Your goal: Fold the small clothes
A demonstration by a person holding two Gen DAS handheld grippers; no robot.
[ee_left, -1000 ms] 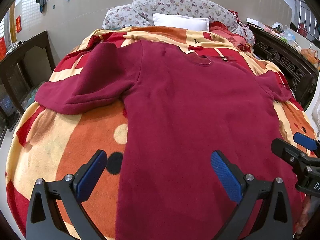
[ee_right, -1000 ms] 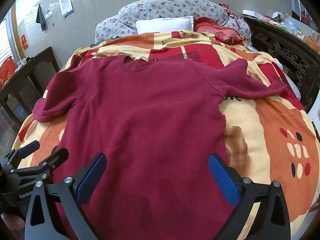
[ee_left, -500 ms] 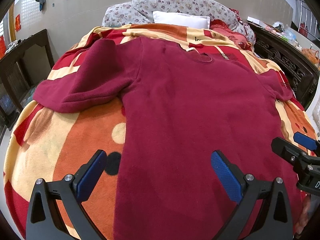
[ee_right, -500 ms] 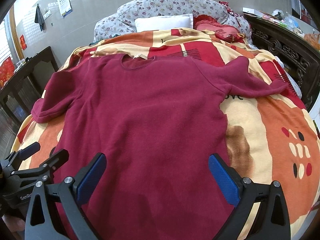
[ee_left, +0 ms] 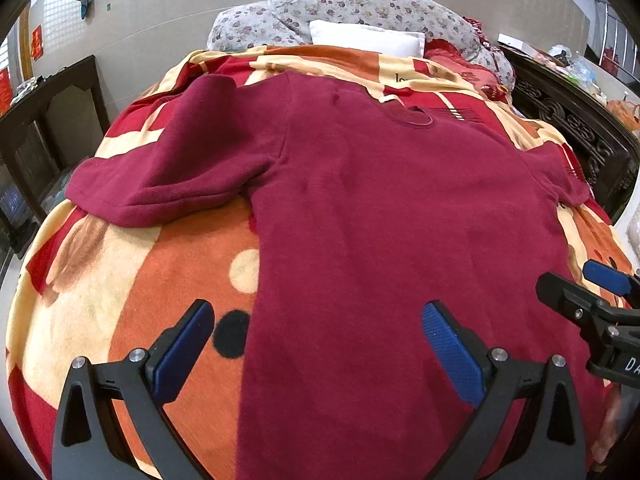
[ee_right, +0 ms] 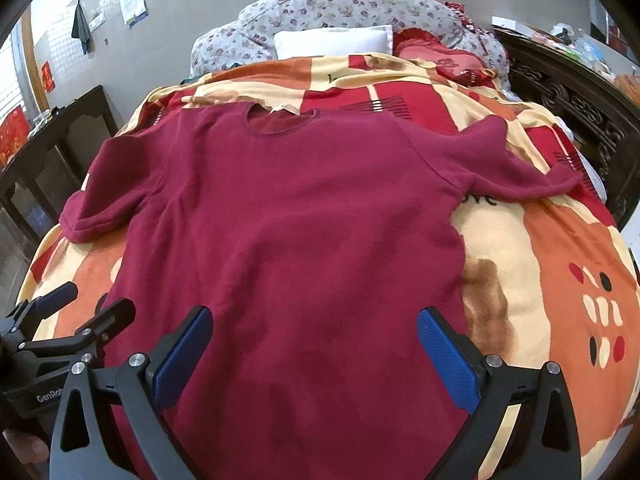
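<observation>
A dark red short-sleeved top [ee_left: 380, 216] lies spread flat on the bed, neck hole toward the pillows, both sleeves out to the sides; it also shows in the right wrist view [ee_right: 304, 216]. My left gripper [ee_left: 316, 344] is open and empty above the top's lower left edge. My right gripper [ee_right: 312, 344] is open and empty above the top's lower middle. Each gripper shows at the edge of the other's view: the right one in the left wrist view [ee_left: 592, 300], the left one in the right wrist view [ee_right: 76, 312].
An orange, red and cream blanket [ee_right: 560, 280] covers the bed. A white pillow [ee_right: 332, 40] and a floral quilt [ee_right: 360, 4] lie at the head. Dark wooden furniture stands on the left [ee_left: 48, 120] and the right [ee_right: 580, 100].
Both grippers have drifted slightly forward over the top, which sits a little lower in both views. Both stay open. The top has not moved.
</observation>
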